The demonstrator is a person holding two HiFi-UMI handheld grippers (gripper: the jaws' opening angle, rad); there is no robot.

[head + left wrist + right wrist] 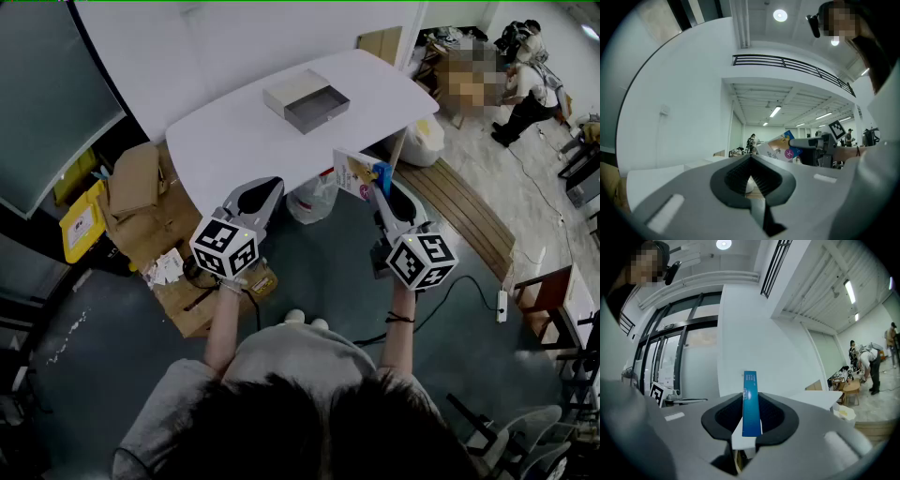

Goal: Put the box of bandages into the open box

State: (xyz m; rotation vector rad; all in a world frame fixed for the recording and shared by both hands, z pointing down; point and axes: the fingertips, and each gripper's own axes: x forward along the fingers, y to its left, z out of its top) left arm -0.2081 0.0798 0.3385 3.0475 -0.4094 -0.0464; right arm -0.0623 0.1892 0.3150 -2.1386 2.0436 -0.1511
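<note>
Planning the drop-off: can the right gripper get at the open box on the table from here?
Probably yes. The right gripper, shut on the box of bandages, is by the near edge of the table, and only its bare top lies between it and the open box, farther across.

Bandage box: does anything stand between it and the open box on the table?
Nothing visible does. The right gripper holds the bandage box by the near edge of the table, and only bare white surface lies between it and the open box. The left gripper, shut and empty, is off to the side.
</note>
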